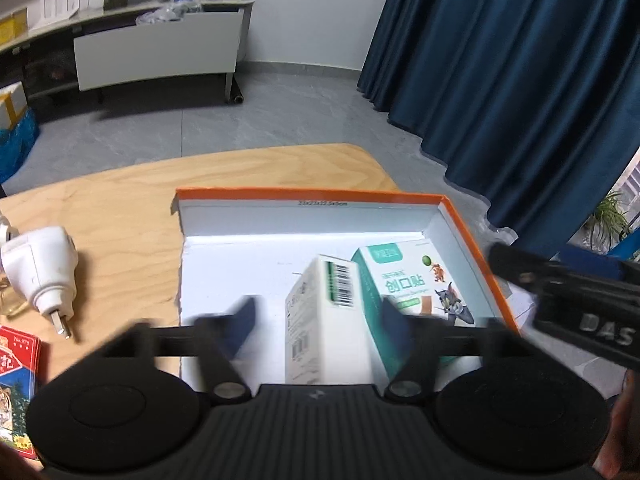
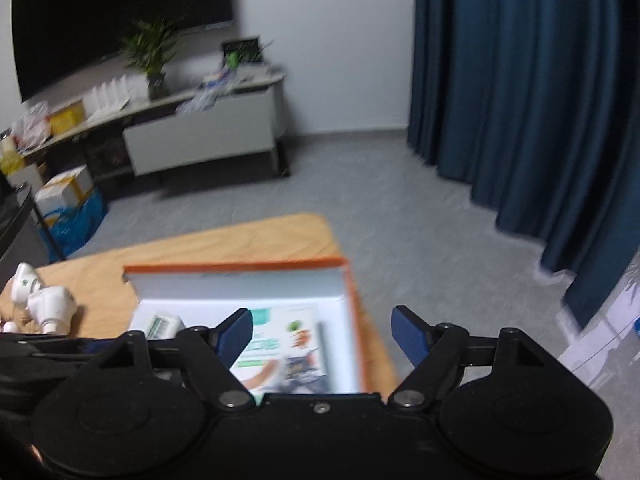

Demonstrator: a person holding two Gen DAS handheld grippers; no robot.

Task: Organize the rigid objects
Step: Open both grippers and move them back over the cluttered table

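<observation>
At the far left of the counter (image 1: pixel 120 208) a red card pack (image 1: pixel 16 380) and a white plug adapter (image 1: pixel 40 276) lie loose, not yet sorted. Right of them sits the orange-rimmed tray (image 1: pixel 472 236), evidently the collecting place. Inside it a white barcode box (image 1: pixel 320 320) stands on end, touching the teal bandage box (image 1: pixel 404 288) lying flat beside it, packed close toward the right wall, likely to save room. The left gripper (image 1: pixel 316 320) hangs over the white box with fingers (image 1: pixel 240 320) spread on either side of it, pads clear of the carton, so the box appears to stand released. The right gripper (image 2: pixel 322 334) hovers over the tray's right edge, fingers (image 2: pixel 410 332) spread wide, pinching nothing, the bandage box lying below them.
</observation>
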